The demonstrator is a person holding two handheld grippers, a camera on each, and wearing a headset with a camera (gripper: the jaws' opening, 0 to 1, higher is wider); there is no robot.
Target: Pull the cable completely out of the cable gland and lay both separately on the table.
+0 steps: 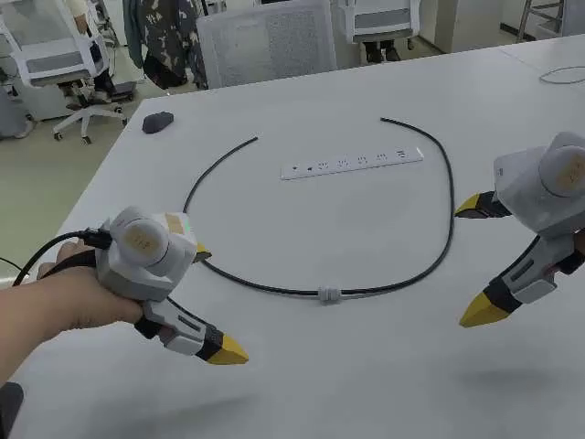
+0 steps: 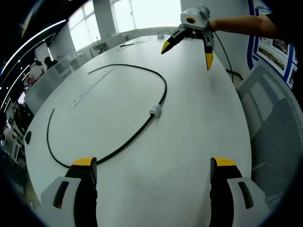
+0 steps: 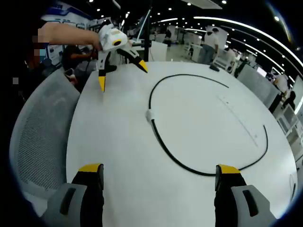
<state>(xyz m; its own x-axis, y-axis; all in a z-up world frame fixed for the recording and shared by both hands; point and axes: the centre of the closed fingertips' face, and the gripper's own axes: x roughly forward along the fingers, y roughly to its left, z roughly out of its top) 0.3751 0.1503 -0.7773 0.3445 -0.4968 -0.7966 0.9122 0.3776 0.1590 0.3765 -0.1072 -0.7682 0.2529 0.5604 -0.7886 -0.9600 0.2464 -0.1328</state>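
Black cable (image 1: pixel 451 201) lay in one wide open loop on the white table (image 1: pixel 366 393), with the pale cable gland (image 1: pixel 329 294) threaded on it at the near middle of the loop, between the two grippers and touching neither. The left gripper (image 1: pixel 216 302) hovered beside the loop's left side with its jaws spread wide and nothing between them. The right gripper (image 1: pixel 473 259) hung near the loop's right side, likewise spread and empty. Probable faults from this state were as follows. The gland looked small and smooth, so a shallow pinch could let it slip and slide along the cable instead of staying put. If both grippers clamped on cable alone, pulling would only drag the loop across the table. A long run of cable had to pass through the gland, so the free tail could sweep into the power strip (image 1: pixel 352 163) lying inside the loop, or toward the mouse (image 1: pixel 157 121) near the far left edge. Count: one cable, one gland, two grippers, one power strip, one mouse.
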